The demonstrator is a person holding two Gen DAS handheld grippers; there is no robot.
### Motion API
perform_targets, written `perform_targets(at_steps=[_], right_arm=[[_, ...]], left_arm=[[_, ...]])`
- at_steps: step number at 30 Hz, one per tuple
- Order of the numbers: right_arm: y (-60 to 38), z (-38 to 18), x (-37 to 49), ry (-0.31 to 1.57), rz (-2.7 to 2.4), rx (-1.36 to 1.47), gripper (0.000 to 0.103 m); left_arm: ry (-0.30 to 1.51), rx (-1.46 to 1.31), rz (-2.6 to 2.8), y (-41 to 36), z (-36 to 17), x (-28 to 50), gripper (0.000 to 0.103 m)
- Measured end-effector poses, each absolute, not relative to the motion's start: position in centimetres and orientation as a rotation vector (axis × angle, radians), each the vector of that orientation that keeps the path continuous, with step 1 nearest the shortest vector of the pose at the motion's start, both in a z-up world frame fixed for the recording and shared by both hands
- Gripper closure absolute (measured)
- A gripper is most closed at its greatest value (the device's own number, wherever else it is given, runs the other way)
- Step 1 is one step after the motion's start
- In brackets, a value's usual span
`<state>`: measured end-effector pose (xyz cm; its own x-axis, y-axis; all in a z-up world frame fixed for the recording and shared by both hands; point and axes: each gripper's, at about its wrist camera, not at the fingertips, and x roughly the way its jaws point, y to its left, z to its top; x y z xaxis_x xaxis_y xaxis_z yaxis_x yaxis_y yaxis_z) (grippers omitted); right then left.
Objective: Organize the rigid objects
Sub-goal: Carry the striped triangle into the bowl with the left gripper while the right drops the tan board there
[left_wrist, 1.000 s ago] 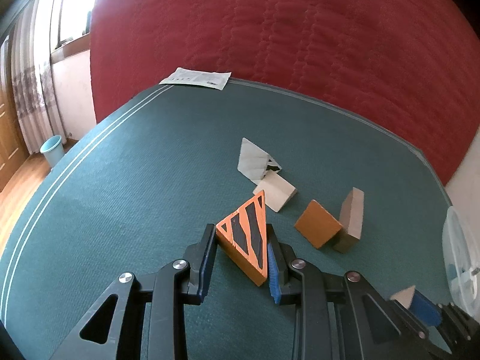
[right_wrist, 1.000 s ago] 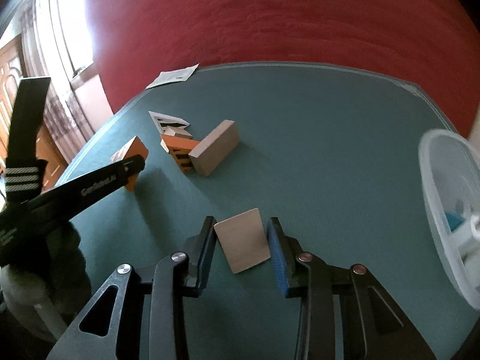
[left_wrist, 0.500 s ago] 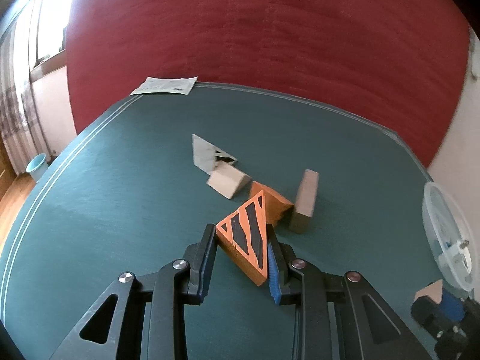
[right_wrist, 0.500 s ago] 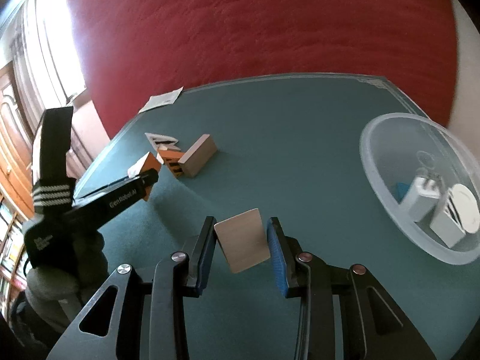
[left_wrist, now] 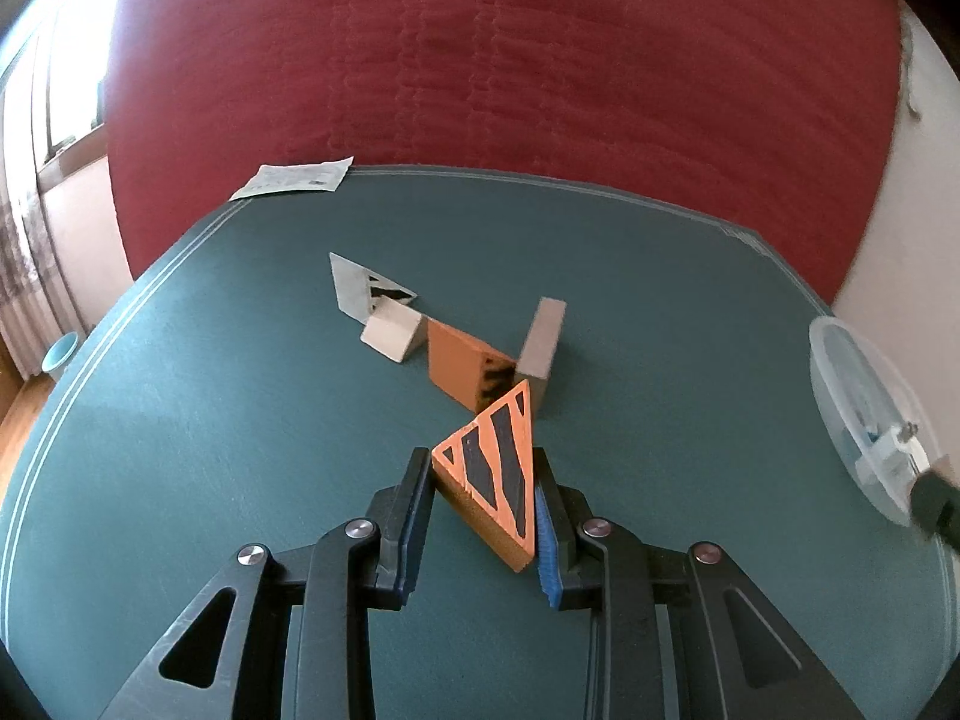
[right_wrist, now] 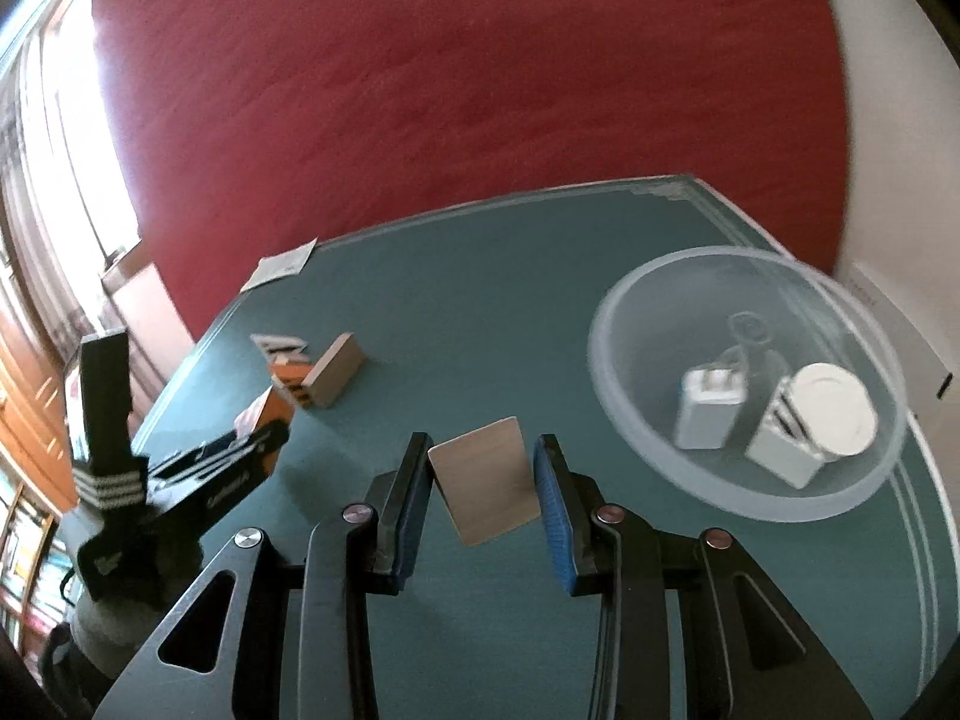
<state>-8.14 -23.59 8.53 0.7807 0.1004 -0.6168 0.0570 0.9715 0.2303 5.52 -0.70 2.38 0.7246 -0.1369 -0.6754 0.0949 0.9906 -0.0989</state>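
Note:
My left gripper (left_wrist: 483, 480) is shut on an orange triangular block with black stripes (left_wrist: 495, 474), held above the green table. My right gripper (right_wrist: 483, 474) is shut on a plain beige rectangular block (right_wrist: 486, 489). A clear plastic bowl (right_wrist: 636, 420) stands to the right of that block and holds white blocks (right_wrist: 708, 414). The same bowl (left_wrist: 840, 396) shows at the right edge of the left wrist view. On the table lie an orange block (left_wrist: 462, 366), a tan slab (left_wrist: 543, 339) on its edge, a pale wedge (left_wrist: 393, 333) and a grey triangle (left_wrist: 354, 288).
The green table (left_wrist: 210, 420) has white border lines and stands against a red quilted backdrop (left_wrist: 510, 60). A paper sheet (left_wrist: 294, 177) lies at the far left corner. The left gripper (right_wrist: 180, 480) and its strap fill the lower left of the right wrist view.
Both grippers have swung to the right with their blocks. The bowl has come fully into the right wrist view and the pile of blocks has slid left in both views.

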Motion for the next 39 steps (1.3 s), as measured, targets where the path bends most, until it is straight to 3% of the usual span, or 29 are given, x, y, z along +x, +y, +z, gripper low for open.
perform_targets(at_steps=[23, 25, 26, 27, 39], right_arm=[[-35.2, 9.1, -10.3, 0.577, -0.198, 0.282, 0.067], [-36.3, 8.9, -10.0, 0.578, -0.214, 0.291, 0.060], [-36.9, 8.7, -9.9, 0.578, -0.220, 0.294, 0.050], [-37.2, 8.6, -9.9, 0.573, -0.226, 0.295, 0.046], [-39.3, 6.9, -12.2, 0.505, -0.364, 0.268, 0.046]], left_arm=[[0.769, -0.017, -0.205, -6.3, 4.2, 3.1, 0.071], [0.769, -0.008, -0.220, -7.2, 4.6, 3.0, 0.071], [0.770, -0.004, -0.227, -7.5, 4.7, 3.0, 0.071], [0.771, 0.002, -0.236, -8.0, 4.9, 2.9, 0.071], [0.792, 0.050, -0.344, -13.3, 5.9, 4.3, 0.071]])
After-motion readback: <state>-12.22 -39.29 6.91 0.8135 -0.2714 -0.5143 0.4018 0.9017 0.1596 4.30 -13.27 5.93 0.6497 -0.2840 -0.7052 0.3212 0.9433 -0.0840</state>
